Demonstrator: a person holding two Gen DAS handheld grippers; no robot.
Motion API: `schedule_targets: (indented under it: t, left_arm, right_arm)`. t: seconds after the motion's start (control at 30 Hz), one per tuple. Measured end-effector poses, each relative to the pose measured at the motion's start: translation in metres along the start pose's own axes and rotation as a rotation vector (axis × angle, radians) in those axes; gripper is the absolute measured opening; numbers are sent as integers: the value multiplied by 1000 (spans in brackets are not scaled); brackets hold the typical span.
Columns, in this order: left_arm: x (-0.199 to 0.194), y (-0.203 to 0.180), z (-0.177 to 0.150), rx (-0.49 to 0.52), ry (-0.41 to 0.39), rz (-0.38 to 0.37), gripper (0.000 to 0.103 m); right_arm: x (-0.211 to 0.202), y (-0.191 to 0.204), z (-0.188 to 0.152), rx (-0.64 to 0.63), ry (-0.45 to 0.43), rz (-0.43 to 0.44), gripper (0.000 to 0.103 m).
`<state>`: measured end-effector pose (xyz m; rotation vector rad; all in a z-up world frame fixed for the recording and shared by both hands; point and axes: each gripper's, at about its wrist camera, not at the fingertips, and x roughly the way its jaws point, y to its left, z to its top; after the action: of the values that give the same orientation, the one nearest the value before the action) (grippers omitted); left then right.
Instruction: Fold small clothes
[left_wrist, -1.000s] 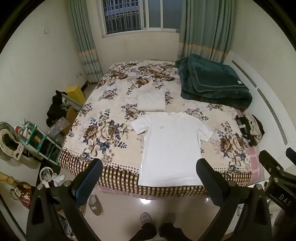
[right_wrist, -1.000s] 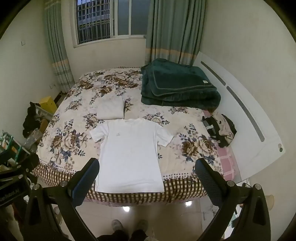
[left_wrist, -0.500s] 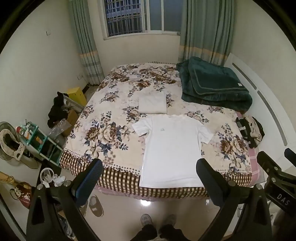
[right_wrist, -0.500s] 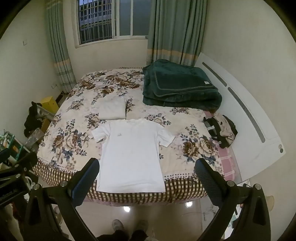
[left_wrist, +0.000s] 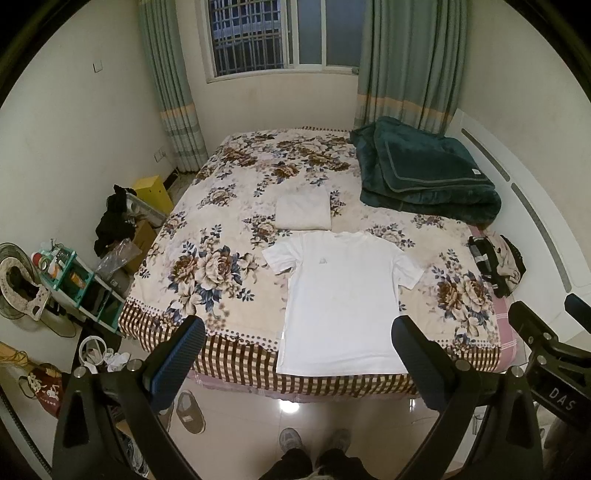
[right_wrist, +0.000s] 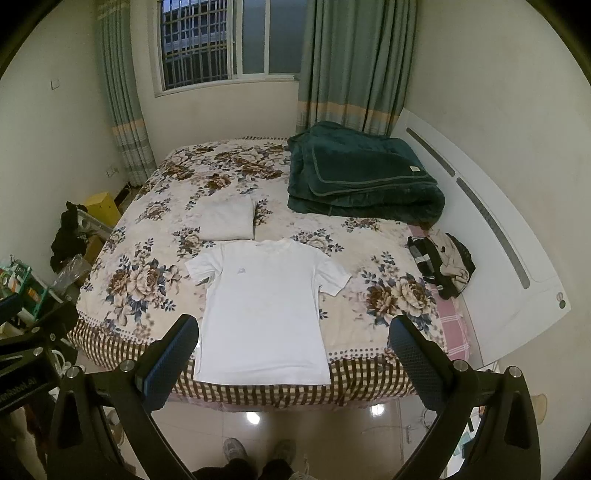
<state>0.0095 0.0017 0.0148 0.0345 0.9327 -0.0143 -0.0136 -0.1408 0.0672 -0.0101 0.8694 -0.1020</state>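
Starting at the left, the left gripper hangs high above the floor with its jaws spread wide and nothing held; the right gripper beside it is likewise apart and empty. One white T-shirt lies flat on the floral bedspread, ahead of and below both claws, its long axis running straight away from them, hem at the near bed edge, collar far. Neither gripper looks clearly nearer. One folded pale garment sits just beyond the collar, one green blanket to the right.
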Motion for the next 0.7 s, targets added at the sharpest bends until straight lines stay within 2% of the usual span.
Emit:
schedule_targets:
  t: [0.7]
  left_arm:
    - [-15,-10,8,-1,-15,-5,103]
  right_arm:
    - [-6,-3,2,-1,-10,4,103]
